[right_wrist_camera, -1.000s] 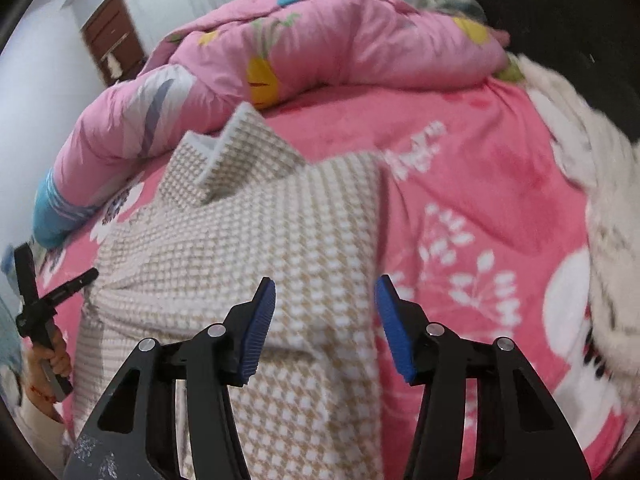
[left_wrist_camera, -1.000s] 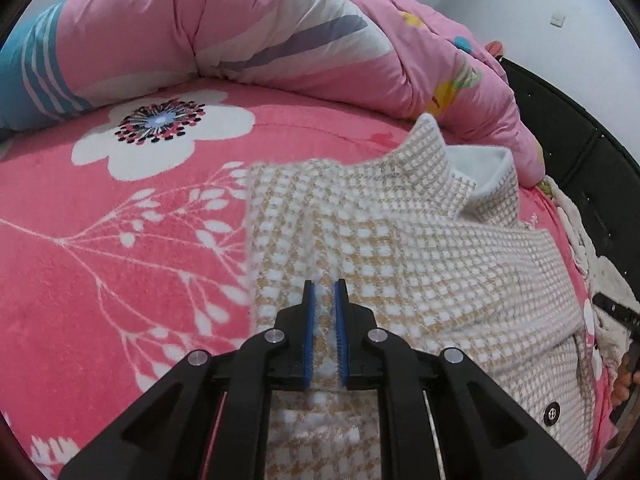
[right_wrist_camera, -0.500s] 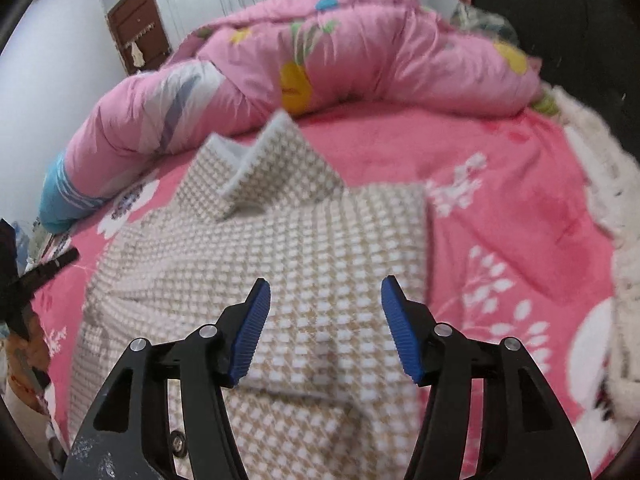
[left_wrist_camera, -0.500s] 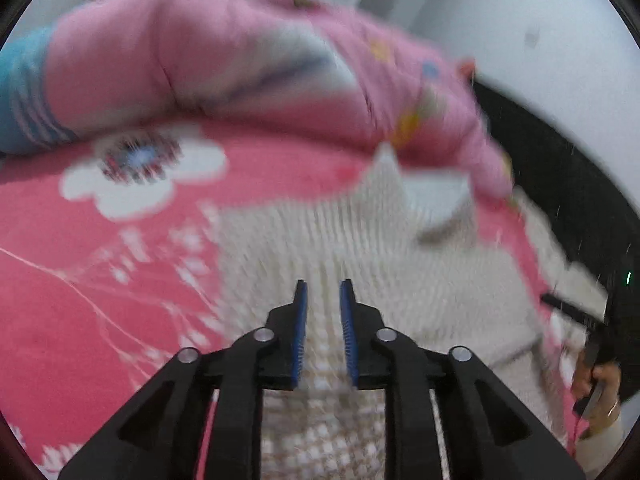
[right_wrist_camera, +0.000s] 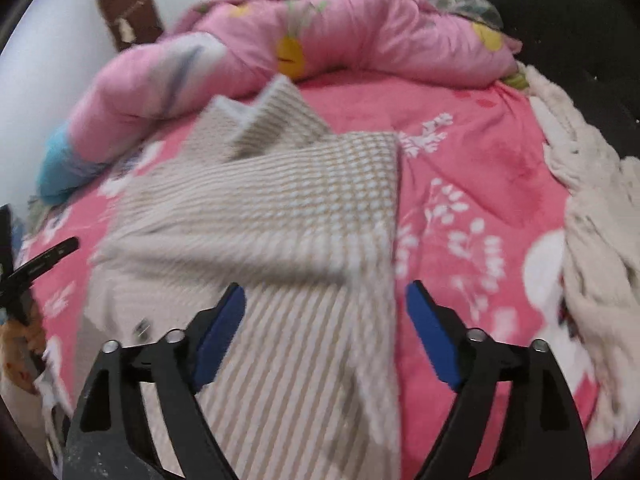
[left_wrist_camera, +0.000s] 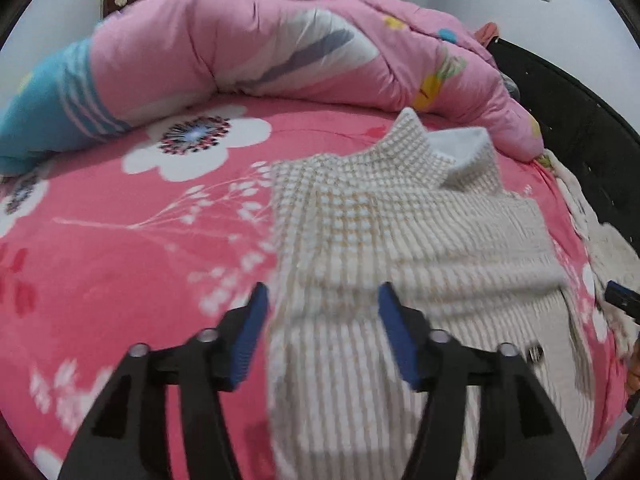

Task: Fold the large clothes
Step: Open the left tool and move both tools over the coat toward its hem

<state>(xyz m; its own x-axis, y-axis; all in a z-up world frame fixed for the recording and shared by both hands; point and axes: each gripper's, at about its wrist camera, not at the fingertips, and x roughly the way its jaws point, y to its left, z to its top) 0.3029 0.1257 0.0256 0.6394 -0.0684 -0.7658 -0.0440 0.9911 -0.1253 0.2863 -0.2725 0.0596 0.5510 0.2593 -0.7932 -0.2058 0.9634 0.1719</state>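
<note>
Garment: beige-and-white checked coat (left_wrist_camera: pixel 400 232) lies flat on the bed, centre to lower right of the left wrist frame; collar (left_wrist_camera: pixel 460 152) points to the upper right, one sleeve folded across the body. In the right wrist frame the same coat (right_wrist_camera: pixel 288 216) fills the centre and lower left.
Left gripper (left_wrist_camera: pixel 320 336): jaws apart, just been opening — nothing pinched between the blue pads; coat fabric lies beneath the gap, its left edge near the left pad.
Right gripper (right_wrist_camera: pixel 324 336): jaws wide apart, just been opening; coat's right edge runs under the gap, not held.
Surface: pink floral bedsheet (left_wrist_camera: pixel 120 248), bare at the left of the left wrist frame.
Behind coat: rolled pink quilt (left_wrist_camera: pixel 240 48) across the top of the frame, its end just beside the collar — touching or not, cannot tell.
Right of coat: cream fuzzy blanket (right_wrist_camera: pixel 592 216) along the bed's right edge, well apart from the coat.
Backdrop: dark headboard (left_wrist_camera: pixel 580 128) at upper right; brown door (right_wrist_camera: pixel 128 20) at upper left.
Image quality: lower half motion-blurred; a dark button (left_wrist_camera: pixel 534 354) shows only as a smear.
</note>
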